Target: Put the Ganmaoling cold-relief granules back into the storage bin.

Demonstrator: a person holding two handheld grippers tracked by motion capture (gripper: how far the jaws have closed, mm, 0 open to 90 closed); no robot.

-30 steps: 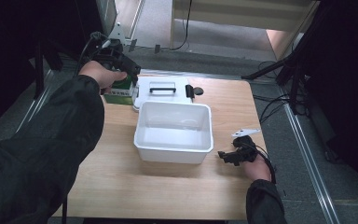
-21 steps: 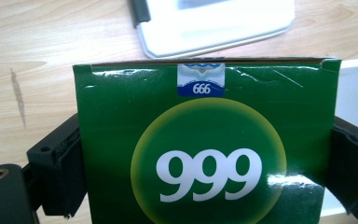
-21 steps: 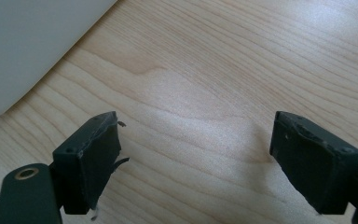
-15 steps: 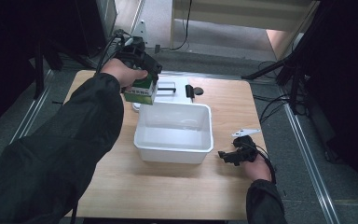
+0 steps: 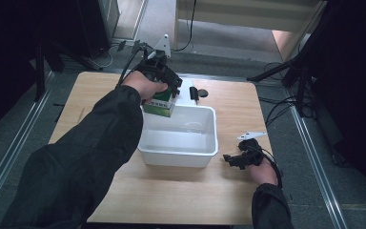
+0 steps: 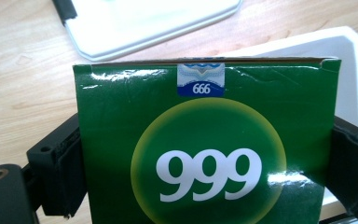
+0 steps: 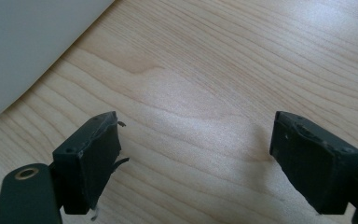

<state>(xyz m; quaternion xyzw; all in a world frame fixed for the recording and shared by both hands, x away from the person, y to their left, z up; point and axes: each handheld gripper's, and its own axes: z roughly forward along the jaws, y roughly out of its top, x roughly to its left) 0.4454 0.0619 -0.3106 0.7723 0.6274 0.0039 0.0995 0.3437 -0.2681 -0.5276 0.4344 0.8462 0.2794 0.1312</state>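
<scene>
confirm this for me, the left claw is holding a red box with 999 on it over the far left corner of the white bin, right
Not quite: the box is green, not red, as the left gripper view shows, with 999 in white on a yellow-green circle. The rest holds: the left claw grips it by its sides, and the high view places it over the far left corner of the white bin.

A glossy green cardboard box (image 6: 205,154), a smooth white plastic tub (image 5: 181,140), and a matt pale wood table (image 7: 223,79).
</scene>
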